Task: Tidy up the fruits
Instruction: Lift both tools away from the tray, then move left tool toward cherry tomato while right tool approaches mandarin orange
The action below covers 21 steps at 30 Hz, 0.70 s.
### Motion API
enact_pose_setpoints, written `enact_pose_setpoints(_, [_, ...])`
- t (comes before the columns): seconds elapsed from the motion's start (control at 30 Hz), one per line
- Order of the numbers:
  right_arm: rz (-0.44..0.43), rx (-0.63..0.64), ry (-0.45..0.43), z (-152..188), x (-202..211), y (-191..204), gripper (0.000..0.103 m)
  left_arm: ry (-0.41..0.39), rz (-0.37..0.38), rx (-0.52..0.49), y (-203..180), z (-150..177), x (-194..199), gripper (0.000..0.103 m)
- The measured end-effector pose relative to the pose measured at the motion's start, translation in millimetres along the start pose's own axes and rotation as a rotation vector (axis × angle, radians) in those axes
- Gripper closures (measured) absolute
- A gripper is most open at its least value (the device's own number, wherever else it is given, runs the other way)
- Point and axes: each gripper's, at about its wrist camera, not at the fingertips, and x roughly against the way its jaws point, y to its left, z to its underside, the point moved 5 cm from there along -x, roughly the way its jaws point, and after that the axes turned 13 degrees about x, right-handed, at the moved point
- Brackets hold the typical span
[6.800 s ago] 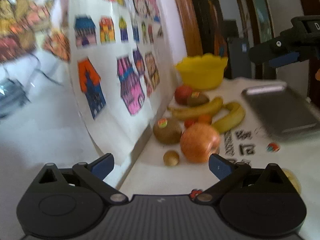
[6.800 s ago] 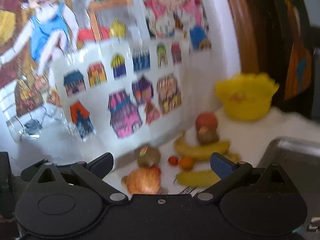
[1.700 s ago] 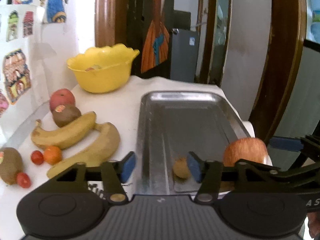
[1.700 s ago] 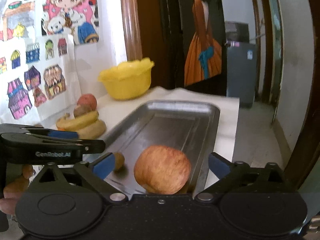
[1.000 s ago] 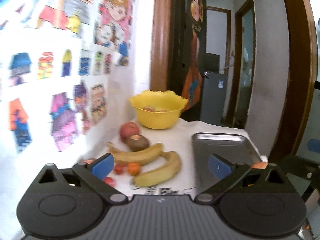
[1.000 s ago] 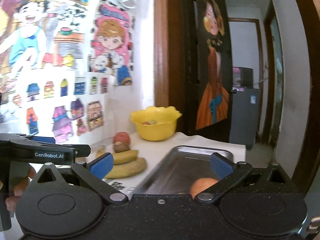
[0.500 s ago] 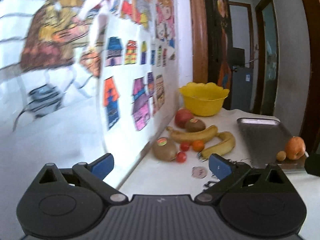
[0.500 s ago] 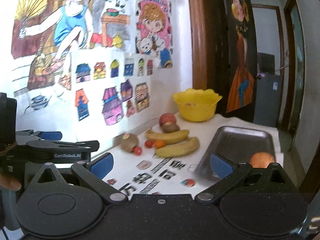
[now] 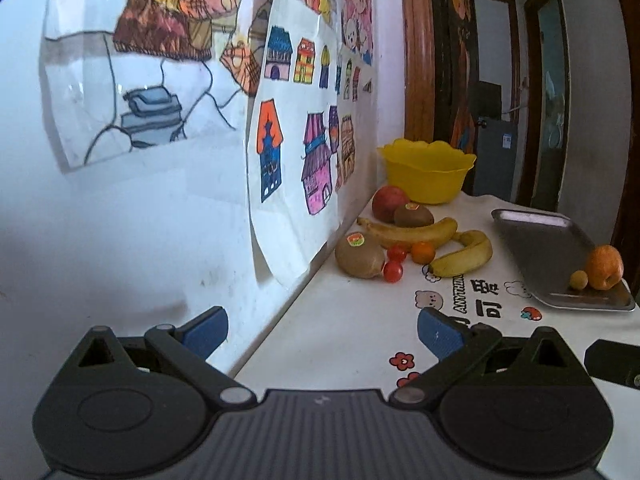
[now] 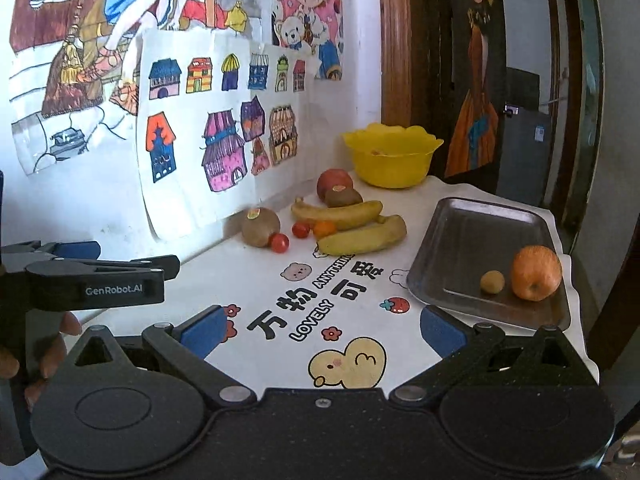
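Note:
A steel tray lies at the right of the white table. An orange-red apple and a small yellow-brown fruit rest in its near end. By the wall lie two bananas, a large kiwi, two cherry tomatoes, a small orange fruit, a second kiwi and a red apple. My left gripper and my right gripper are both open, empty, held back over the near table.
A yellow bowl stands at the far end near a wooden door frame. Drawings on paper hang on the wall to the left. The tablecloth carries printed cartoons and lettering. A hand holds the left gripper at the left edge.
Both grippers have drawn back from the tray, leaving the apple and the small fruit lying in it. The fruit row and tray now appear farther away.

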Motion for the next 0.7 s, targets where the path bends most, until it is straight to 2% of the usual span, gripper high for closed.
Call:
enact_pose_setpoints(0.3, [-0.011,-0.018,-0.041,-20.1,-15.0,-23.5,0.001,0.035,-0.001,-0.044,-16.7,-5.8,-24.8,0.001])
enact_pose_setpoints(0.43, [-0.028,0.045,-0.039,-35.4,-26.8,-40.8,0.001,0.047,-0.009,-0.059,-24.4,-9.6,-37.9,0.001])
enact_pose_setpoints(0.57, [-0.099,0.067,-0.043,-52.0,-32.5,-60.8,0.001,0.057,-0.014,-0.093,-32.0,-11.4,-46.9,0.001])
enact_pose_setpoints(0.67, [-0.152,0.05,-0.086,-78.0,-34.6,-78.4,0.001,0.047,-0.001,-0.103,-37.1,-16.5,-51.0,0.001])
enact_pose_setpoints(0.7, [-0.178,0.049,-0.113,-96.6,-40.5,-87.6,0.001,0.041,0.004,-0.102,-38.7,-18.4,-52.0,0.001])
